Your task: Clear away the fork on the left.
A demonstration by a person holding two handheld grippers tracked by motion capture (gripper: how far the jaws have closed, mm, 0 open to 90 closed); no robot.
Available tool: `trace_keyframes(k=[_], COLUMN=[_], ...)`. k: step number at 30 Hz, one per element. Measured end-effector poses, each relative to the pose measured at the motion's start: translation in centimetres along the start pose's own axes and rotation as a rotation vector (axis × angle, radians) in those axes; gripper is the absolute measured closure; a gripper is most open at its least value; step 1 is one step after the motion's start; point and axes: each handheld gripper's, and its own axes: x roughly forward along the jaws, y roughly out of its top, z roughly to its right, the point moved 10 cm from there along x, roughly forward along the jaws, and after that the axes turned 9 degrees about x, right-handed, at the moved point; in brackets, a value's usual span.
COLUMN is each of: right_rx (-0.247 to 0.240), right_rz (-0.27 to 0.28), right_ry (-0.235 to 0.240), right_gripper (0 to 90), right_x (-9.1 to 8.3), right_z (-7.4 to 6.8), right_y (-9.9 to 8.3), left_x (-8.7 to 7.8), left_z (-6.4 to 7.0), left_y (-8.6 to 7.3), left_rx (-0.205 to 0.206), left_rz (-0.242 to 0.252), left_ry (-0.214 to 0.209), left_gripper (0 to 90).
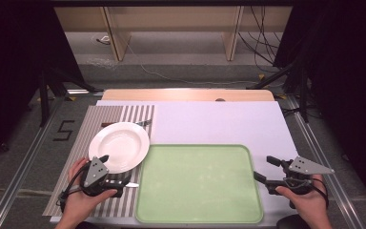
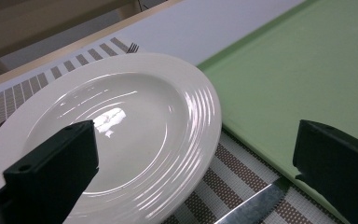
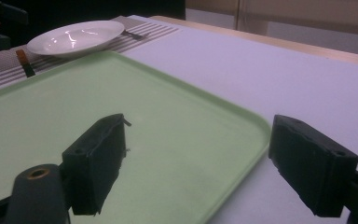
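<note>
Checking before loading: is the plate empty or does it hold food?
Empty. The plate shows a bare glossy white bowl, lying flat on the striped mat.

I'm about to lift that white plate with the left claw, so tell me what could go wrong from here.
1. The plate looks glossy and its rim is thin; the left claw, open around the near edge, might slip or tip it.
2. A knife lies just under that rim and could get nudged or pinched.
3. The plate sits close to the green tray, whose raised lip might catch it if slid across.
</note>
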Motion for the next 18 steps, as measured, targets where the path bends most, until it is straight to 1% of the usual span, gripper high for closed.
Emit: trace_keyframes(k=[3, 4, 7, 9, 10, 12, 14, 15, 16, 17, 18], right_rx=[-0.005, -0.003, -0.004, -0.002, -0.003, -0.003, -0.003, 0.001, 0.001, 0.001, 0.001], right_rz=[-0.002, 0.001, 0.001, 0.001, -0.001, -0.002, -0.003, -0.006, -0.006, -0.006, -0.006], right_ry=[-0.003, -0.002, -0.002, -0.004, -0.005, -0.006, -0.009, -0.011, -0.011, -0.011, -0.013], right_gripper=[19.9, 19.9, 19.9, 19.9, 19.9, 19.8, 19.8, 19.8, 19.8, 19.8, 19.8], right_x=[0.0, 0.0, 0.0, 0.0, 0.0, 0.0, 0.1, 0.1, 0.1, 0.0, 0.0], right_z=[0.0, -0.1, -0.1, 0.0, 0.0, 0.0, 0.1, 0.2, 0.2, 0.2, 0.2], right_y=[0.0, 0.0, 0.0, 0.0, 0.0, 0.0, 0.0, -0.1, -0.1, -0.1, 0.0], left_x=[0.0, 0.0, 0.0, 0.0, 0.0, 0.1, 0.3, 0.4, 0.7, 1.0, 1.3], left_z=[0.0, -0.1, -0.2, -0.1, 0.1, 0.0, 0.0, -0.2, -0.3, -0.6, -0.8], left_y=[0.0, 0.1, 0.1, 0.2, 0.3, 0.5, 1.1, 1.4, 1.8, 2.1, 2.5], left_rx=[0.01, 0.015, 0.015, 0.005, -0.024, -0.024, -0.024, -0.027, -0.037, -0.04, -0.049], left_rz=[0.004, 0.007, 0.007, 0.01, -0.004, -0.006, -0.013, -0.017, -0.022, -0.026, -0.032], left_ry=[-0.009, 0.0, -0.001, -0.002, -0.005, -0.002, -0.001, 0.002, 0.001, 0.004, 0.005], left_gripper=[0.0, 0.0, 0.0, 0.0, 0.1, 1.4, 6.4, 12.5, 12.5, 16.4, 17.8])
